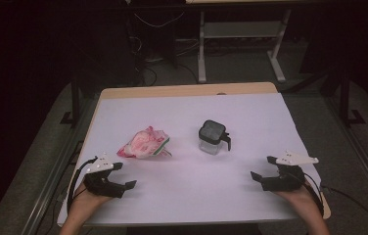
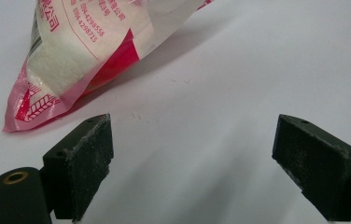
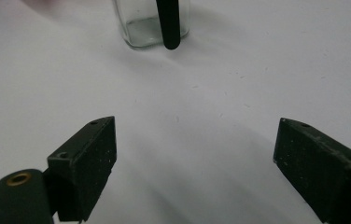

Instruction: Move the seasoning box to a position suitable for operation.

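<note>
Clearly nothing is started yet; both tongs rest low at the near edge of the bench, jaws spread wide and empty; the left tongs (image 1: 123, 176) point toward the bag (image 1: 145, 143), a crumpled pink-and-white packet lying just ahead of them, left of centre; the right tongs (image 1: 263, 169) face the jar (image 1: 211, 137), a small clear square one with a dark lid and a black handle, standing upright near the middle, apart from the bag; judging by this, grasping either thing is all still to do; the bench (image 1: 250, 112) wears a white sheet, bare wood at its far rim; beyond lies a dim room, grey floor, cables, white desk legs (image 1: 201, 54)
</note>
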